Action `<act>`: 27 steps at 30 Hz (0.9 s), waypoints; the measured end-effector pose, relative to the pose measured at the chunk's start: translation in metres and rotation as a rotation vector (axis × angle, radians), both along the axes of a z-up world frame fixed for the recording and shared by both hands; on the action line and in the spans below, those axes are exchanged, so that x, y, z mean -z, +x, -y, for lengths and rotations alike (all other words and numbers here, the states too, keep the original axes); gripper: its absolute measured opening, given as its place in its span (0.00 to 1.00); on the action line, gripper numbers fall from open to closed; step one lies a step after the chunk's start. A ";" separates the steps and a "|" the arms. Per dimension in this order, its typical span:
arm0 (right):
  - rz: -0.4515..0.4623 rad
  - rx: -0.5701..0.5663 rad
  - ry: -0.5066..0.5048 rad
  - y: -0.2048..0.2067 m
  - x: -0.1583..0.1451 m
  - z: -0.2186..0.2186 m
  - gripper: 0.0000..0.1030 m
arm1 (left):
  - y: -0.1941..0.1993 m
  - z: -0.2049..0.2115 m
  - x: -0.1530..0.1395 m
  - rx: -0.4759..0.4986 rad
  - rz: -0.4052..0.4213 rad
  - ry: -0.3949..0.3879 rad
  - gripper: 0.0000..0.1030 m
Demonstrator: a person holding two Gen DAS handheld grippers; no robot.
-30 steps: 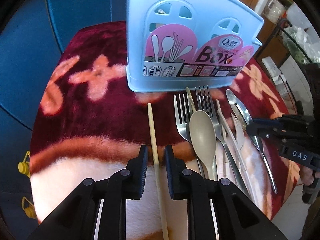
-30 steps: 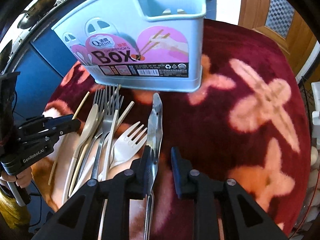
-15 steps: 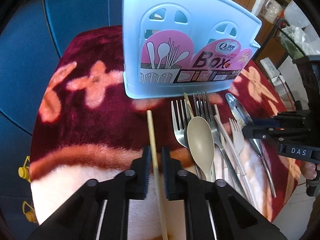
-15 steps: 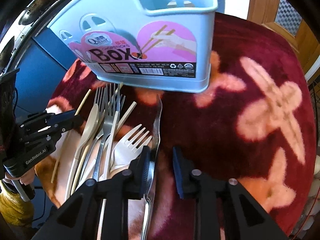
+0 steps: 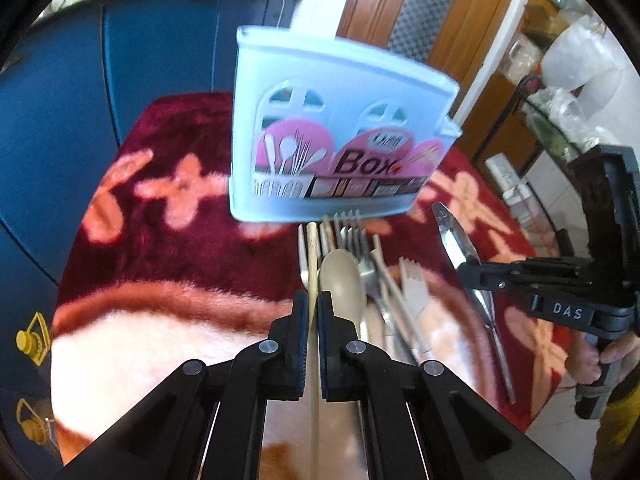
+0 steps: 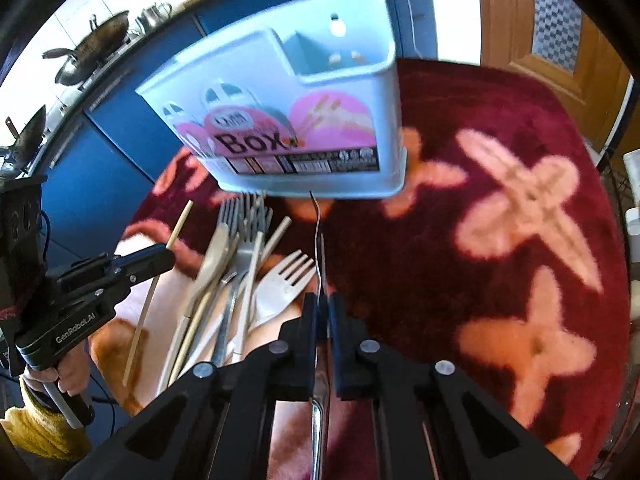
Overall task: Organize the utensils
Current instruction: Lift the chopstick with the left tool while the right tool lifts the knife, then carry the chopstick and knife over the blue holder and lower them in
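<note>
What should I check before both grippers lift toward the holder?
1. Left gripper shut on chopstick: ok.
2. Right gripper shut on metal spoon: ok; spoon is edge-on.
3. Spoon clear of white plastic fork: cannot tell; they sit close.
4. Chopstick clear of beige spoon: cannot tell.
5. Blue utensil holder upright, top open: ok.
6. The grippers apart from each other: ok.

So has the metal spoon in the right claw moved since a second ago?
Yes. The metal spoon has turned from flat to edge-on in the right claw, its tip now nearer the blue box.
</note>
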State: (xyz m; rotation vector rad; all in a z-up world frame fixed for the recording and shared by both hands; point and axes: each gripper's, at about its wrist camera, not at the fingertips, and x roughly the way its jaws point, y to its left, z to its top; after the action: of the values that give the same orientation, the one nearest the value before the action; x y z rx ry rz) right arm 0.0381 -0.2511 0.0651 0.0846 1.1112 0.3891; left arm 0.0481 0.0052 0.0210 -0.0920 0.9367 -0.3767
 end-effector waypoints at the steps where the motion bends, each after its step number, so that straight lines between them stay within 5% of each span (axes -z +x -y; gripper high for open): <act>1: 0.019 0.009 0.004 -0.003 -0.004 0.000 0.07 | -0.002 -0.001 -0.004 -0.004 0.011 -0.009 0.04; 12: 0.192 0.085 0.039 -0.015 -0.052 0.013 0.07 | -0.007 0.005 -0.055 -0.040 0.154 -0.039 0.04; 27: 0.377 0.105 0.101 0.016 -0.118 0.012 0.07 | 0.034 0.007 -0.144 -0.093 0.371 -0.068 0.04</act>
State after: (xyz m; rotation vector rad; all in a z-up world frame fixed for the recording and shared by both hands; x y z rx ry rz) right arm 0.0537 -0.2627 0.1827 0.1509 0.7119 0.3497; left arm 0.0817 -0.0019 0.1647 -0.1222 0.5519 -0.3257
